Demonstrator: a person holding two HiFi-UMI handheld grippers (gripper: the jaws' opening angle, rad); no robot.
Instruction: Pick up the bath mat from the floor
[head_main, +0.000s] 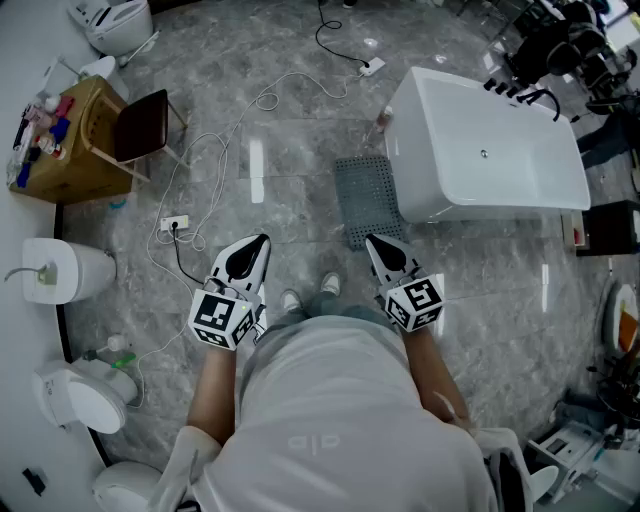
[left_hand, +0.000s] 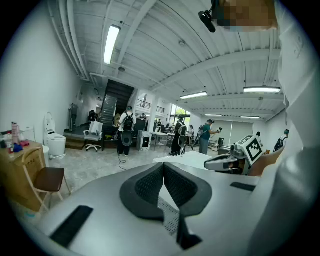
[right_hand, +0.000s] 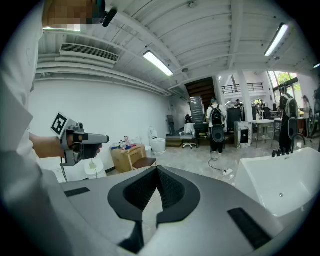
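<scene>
Standing on the marble floor, the person holds the left gripper and right gripper out in front, both tipped slightly downward. Each has its jaws pressed together, with nothing between them. The mat, grey and gridded, lies flat on the floor just beside the tub. It is a little ahead of the right gripper, and neither gripper touches it.

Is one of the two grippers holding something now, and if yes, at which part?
Nothing is held. The left gripper and the right gripper are both shut on nothing; the mat lies on the floor beside the tub.
</scene>
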